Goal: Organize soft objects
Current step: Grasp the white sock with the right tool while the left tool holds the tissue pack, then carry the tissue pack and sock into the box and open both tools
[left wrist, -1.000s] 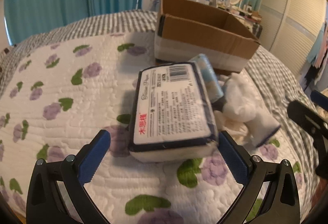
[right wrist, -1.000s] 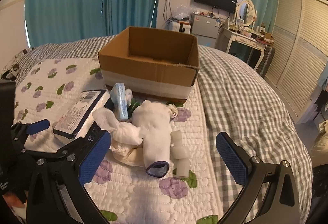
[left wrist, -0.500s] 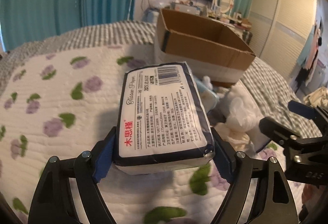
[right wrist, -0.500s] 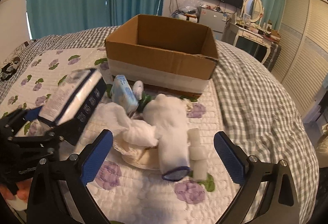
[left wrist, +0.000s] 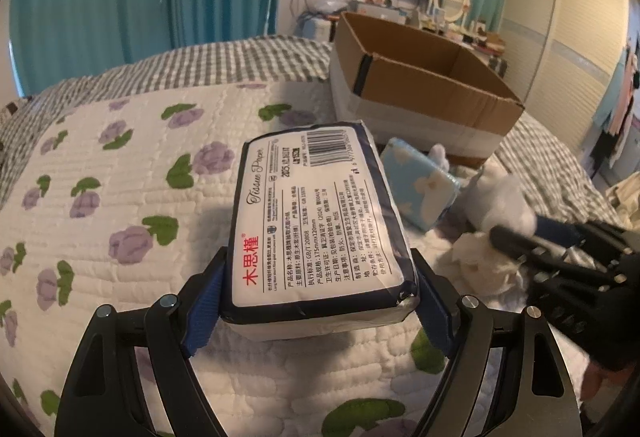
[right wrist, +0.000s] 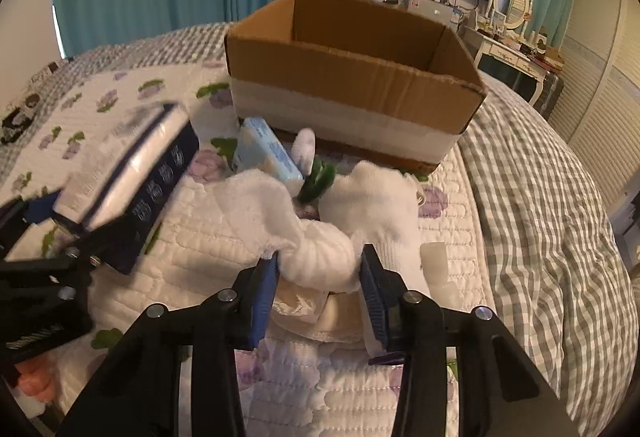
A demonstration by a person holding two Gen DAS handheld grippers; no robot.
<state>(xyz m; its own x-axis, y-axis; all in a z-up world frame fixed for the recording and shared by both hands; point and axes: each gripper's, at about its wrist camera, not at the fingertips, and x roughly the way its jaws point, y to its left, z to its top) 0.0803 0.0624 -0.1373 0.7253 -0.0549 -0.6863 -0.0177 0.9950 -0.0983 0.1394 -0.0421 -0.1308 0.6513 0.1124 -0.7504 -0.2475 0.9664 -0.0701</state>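
My left gripper [left wrist: 318, 277] is shut on a white tissue pack with navy edges [left wrist: 316, 221], held just above the quilt, label up. The right wrist view shows the same pack [right wrist: 128, 173] at the left, tilted. My right gripper [right wrist: 320, 271] is low over a pile of soft things, and its jaws are closing on a bunched white sock [right wrist: 316, 257] whose sides touch both blue pads. A second white sock [right wrist: 380, 205] lies just to the right. The open cardboard box [right wrist: 352, 77] stands behind the pile. In the left wrist view the right gripper [left wrist: 560, 269] is a dark blur.
A light blue small tissue pack [right wrist: 268, 153] and a green scrap [right wrist: 320, 181] lie before the box. A beige cloth [right wrist: 304, 309] sits under the socks. The flowered quilt [left wrist: 120, 197] covers the bed's left, a checked sheet [right wrist: 540, 197] its right. A dresser stands beyond.
The left gripper closed on the tissue pack and raised it off the quilt. The right gripper came forward and down over the pile, and its wide jaws narrowed onto the white sock.
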